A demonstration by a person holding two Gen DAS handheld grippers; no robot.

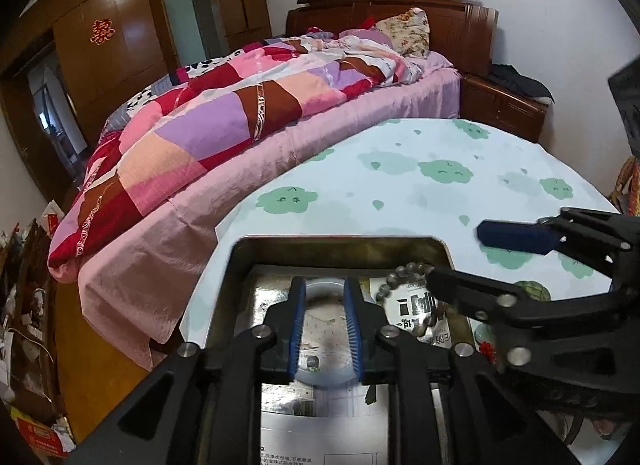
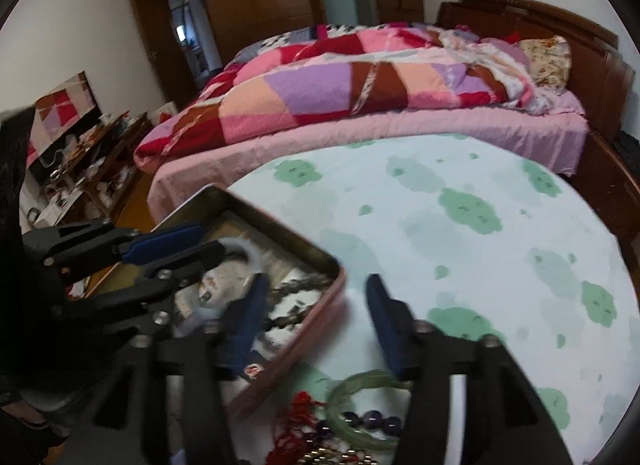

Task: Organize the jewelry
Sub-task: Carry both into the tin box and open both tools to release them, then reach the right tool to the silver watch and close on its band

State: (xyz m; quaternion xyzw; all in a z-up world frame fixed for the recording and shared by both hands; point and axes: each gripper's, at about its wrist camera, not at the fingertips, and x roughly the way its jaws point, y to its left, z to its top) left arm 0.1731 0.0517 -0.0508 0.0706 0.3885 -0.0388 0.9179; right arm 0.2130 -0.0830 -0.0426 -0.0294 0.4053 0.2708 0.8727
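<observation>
Jaws of my left gripper [image 1: 325, 329] stand a little apart over the pale bangle [image 1: 325, 329] lying in the tin [image 1: 340, 243], and I see no pad pressing on it; jaws of my right gripper [image 2: 316, 325] are spread wide with nothing between them, one finger over the tin's near right corner, the other over the desk [image 2: 460, 249]. Both pieces look set down, so I judge the step in hand to be letting go cleanly and fetching the next piece; I would lift both grippers straight up before swinging away, so no pad catches a bangle or a strand and drags it back over the rim; I would keep the right finger clear of the tin's edge, since a knock could slide the tin on the cloth.

Inside the tin lie the pale bangle toward the left and a string of grey-brown beads [image 1: 404, 277] toward the right, on printed paper lining the bottom; the beads rest near the right wall.

Outside it, on the desk just near its right side, wait a green bangle [image 2: 360, 389], dark purple beads [image 2: 376, 421] and a red cord [image 2: 298, 409], tangled close together; I would take the green bangle by its rim first.
</observation>
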